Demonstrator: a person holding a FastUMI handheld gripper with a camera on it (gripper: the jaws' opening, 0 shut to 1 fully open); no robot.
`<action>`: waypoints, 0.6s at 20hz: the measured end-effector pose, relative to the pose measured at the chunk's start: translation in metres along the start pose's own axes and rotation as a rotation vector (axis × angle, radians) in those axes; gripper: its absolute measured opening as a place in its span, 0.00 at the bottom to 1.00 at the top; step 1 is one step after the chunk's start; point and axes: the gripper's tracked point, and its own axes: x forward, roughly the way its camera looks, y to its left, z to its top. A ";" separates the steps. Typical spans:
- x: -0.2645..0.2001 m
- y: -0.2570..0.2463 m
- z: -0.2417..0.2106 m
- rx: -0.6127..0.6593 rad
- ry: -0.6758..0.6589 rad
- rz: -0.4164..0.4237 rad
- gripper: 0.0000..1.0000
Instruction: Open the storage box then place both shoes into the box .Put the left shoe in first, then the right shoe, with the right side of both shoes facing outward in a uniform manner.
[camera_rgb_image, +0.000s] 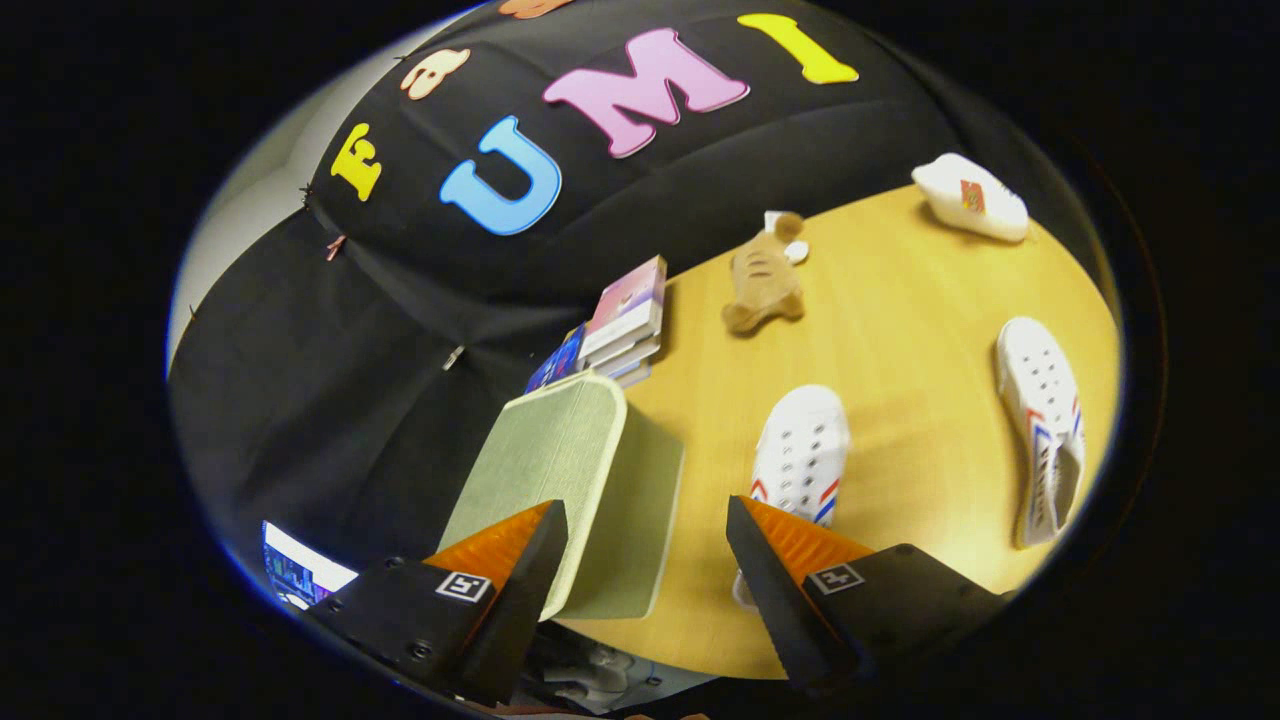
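A pale green fabric storage box (545, 465) stands on the wooden table (900, 330), its lid down as far as I can tell. My gripper (645, 510) is open, tilted, and hangs just above the box's near edge; one finger overlaps the lid's rim and the box's side wall shows between the fingers. One white shoe (802, 455) with red and blue stripes lies just beyond the other finger, which hides its heel. The second white shoe (1045, 430) lies farther out on that side, apart from the first.
A stack of books (625, 320) sits right behind the box against the booth wall. A brown plush toy (765, 280) and a white bottle-like object (970, 195) lie farther back. A lit screen (295, 570) shows below the table edge.
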 end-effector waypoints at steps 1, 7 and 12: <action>0.003 0.008 -0.009 0.017 0.036 0.044 0.98; 0.029 0.043 -0.050 0.134 0.226 0.265 0.98; 0.044 0.047 -0.066 0.256 0.321 0.351 0.98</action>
